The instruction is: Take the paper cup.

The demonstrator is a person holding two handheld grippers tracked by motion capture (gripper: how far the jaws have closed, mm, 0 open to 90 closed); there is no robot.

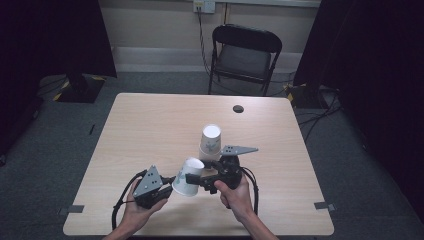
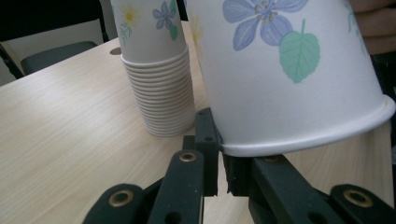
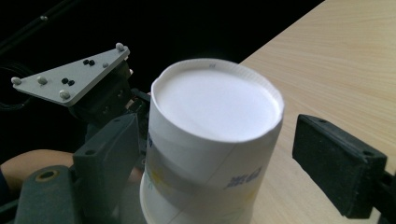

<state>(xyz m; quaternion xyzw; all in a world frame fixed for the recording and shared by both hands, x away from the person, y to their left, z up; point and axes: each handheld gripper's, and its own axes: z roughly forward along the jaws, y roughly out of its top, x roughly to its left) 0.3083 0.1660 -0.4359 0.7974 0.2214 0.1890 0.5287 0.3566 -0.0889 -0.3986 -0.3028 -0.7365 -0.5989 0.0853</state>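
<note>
Pale wood tabletop (image 1: 150,125) near its front edge: the left gripper (image 2: 217,161) pinches the upturned paper cup's (image 1: 187,176) rim while the right gripper's (image 1: 200,179) jaws stand apart around its base, so that thin hold could let it tip into the cup stack (image 1: 210,141) just behind.

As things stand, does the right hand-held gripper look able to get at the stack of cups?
Probably yes. The right hand-held gripper stands open around the single cup, pinched at its rim by the left hand-held gripper. The stack of cups stands close beyond, unobstructed.
</note>
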